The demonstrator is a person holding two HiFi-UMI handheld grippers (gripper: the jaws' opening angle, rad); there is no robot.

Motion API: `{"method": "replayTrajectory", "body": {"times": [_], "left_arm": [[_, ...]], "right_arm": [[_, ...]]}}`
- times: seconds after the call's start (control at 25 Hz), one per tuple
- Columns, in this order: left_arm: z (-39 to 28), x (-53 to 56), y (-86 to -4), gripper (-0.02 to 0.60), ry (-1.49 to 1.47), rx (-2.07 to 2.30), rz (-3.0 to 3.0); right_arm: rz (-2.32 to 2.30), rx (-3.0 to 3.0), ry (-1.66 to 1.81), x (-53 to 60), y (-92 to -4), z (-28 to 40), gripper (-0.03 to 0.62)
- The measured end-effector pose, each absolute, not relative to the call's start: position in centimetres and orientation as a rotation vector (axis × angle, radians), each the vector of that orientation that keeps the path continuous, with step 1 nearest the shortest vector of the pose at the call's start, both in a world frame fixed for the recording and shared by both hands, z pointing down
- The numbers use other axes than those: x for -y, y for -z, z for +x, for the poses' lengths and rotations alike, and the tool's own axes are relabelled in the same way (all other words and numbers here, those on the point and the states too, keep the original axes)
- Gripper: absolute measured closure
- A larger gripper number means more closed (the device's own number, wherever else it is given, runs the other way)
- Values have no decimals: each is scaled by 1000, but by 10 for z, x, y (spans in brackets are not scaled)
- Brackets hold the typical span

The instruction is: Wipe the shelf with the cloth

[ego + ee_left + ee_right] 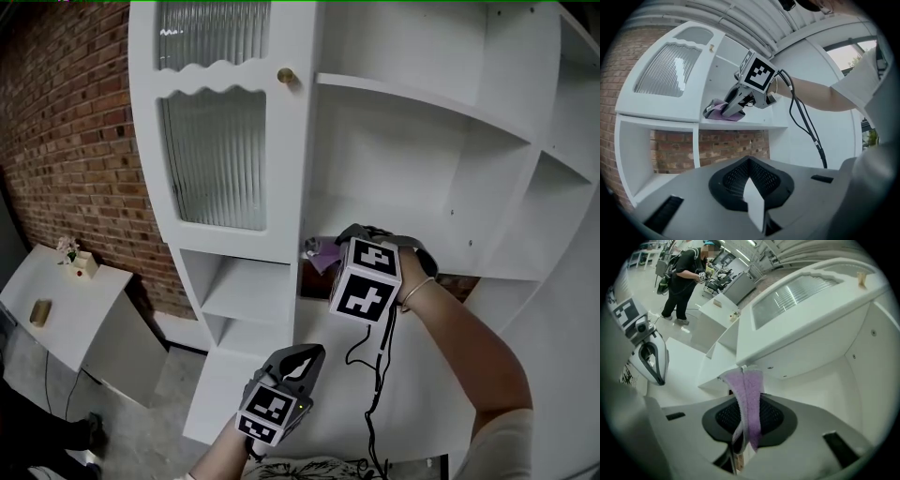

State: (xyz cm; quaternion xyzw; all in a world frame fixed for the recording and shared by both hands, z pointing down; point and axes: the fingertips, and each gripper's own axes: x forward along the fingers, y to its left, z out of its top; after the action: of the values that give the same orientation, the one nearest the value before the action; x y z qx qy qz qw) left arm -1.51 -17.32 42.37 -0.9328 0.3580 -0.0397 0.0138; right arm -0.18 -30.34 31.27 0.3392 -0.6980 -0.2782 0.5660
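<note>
A purple cloth (pixel 327 256) lies on the white shelf (pixel 403 225) at its left end, beside the cabinet's upright. My right gripper (pixel 316 249) is shut on it and presses it against the shelf board; its marker cube hides most of the jaws in the head view. Seen from the right gripper view, the cloth (pixel 748 399) hangs out between the closed jaws. The left gripper view shows the cloth (pixel 719 109) bunched under the right gripper (pixel 727 108). My left gripper (pixel 306 355) hangs lower down in front of the unit, shut and empty, pointing up.
Left of the shelf is a ribbed-glass cabinet door (pixel 214 155) with a brass knob (pixel 286 75). Small cubbies (pixel 248 291) sit below it. A brick wall (pixel 66 122) and a low white stand (pixel 66 286) are at the left. A black cable (pixel 375 375) dangles. A person (pixel 684 277) stands far behind.
</note>
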Motion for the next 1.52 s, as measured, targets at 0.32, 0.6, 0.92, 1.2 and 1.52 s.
{"method": "replayTrajectory", "body": {"times": [0.32, 0.6, 0.92, 1.2, 1.52], "left_arm": [[-8, 168, -417, 569, 77, -1126, -2910], [8, 176, -421, 569, 83, -1169, -2909], [14, 211, -422, 569, 90, -1302, -2887], [12, 242, -425, 569, 84, -1387, -2863], [14, 265, -441, 569, 128, -1431, -2878]], "right_arm": [[883, 1599, 688, 304, -287, 32, 514], [1012, 1458, 695, 357, -271, 104, 514], [1080, 1531, 597, 430, -283, 143, 513], [1083, 1461, 646, 487, -291, 157, 513], [1035, 1498, 613, 503, -300, 153, 513]]}}
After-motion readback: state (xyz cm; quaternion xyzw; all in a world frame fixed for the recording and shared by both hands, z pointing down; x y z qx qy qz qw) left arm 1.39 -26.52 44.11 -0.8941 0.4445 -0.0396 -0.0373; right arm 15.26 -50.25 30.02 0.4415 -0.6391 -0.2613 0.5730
